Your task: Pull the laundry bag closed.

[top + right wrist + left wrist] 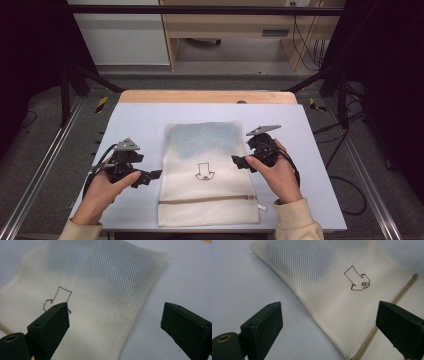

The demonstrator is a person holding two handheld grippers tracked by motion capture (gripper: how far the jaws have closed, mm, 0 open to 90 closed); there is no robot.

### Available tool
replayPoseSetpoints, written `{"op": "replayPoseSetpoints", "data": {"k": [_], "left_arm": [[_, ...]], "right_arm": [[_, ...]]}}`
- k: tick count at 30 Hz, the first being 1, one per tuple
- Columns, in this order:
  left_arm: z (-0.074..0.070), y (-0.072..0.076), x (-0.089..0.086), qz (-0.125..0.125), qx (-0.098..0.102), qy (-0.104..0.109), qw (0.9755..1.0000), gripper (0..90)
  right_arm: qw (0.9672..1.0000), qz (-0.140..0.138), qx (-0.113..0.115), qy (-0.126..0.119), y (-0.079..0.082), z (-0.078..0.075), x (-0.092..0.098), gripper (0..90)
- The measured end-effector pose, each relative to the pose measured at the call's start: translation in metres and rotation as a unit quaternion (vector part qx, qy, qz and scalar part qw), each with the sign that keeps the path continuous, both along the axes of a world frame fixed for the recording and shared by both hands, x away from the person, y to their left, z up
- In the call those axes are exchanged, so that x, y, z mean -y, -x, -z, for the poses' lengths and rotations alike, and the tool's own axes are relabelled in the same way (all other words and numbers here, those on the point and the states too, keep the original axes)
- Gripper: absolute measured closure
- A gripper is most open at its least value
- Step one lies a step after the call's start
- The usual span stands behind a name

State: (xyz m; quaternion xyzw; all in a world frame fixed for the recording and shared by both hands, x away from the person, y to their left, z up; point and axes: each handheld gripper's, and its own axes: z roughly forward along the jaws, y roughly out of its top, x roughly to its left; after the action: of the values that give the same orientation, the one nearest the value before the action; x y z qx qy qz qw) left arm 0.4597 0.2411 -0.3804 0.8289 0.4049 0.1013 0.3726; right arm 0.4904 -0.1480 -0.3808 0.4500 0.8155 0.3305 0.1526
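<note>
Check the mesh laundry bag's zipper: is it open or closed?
Closed, as far as shows. The zipper runs as one unbroken tan line across the mesh laundry bag near its front end, with no gap.

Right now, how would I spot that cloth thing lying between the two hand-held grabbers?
Look at the pale table and find its middle. There lies a flat cream mesh bag, between the left gripper and the right gripper. It has a small dark outline drawing and a tan zip across its near end.
</note>
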Motion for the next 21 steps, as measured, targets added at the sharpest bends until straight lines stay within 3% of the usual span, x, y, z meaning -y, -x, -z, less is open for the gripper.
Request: {"op": "replayPoseSetpoints", "data": {"k": [2,8,18,21], "left_arm": [[-0.002,-0.002,-0.002,-0.009,0.008,-0.005,0.9999,7.7],[0.004,-0.002,-0.026,-0.046,0.027,-0.022,0.9984,6.1],[0.017,-0.003,-0.062,-0.088,0.017,-0.02,0.9958,6.1],[0.02,-0.002,-0.071,-0.095,0.019,-0.04,0.9946,6.1]], "right_arm": [[0.9998,0.013,0.012,-0.003,-0.001,0.0,-0.002,9.0],[0.9998,0.016,0.008,0.003,0.002,0.009,0.005,7.8],[0.9987,0.049,0.011,0.001,0.007,0.016,0.041,7.5],[0.9981,0.06,0.014,0.005,0.008,0.017,0.051,7.5]]}}
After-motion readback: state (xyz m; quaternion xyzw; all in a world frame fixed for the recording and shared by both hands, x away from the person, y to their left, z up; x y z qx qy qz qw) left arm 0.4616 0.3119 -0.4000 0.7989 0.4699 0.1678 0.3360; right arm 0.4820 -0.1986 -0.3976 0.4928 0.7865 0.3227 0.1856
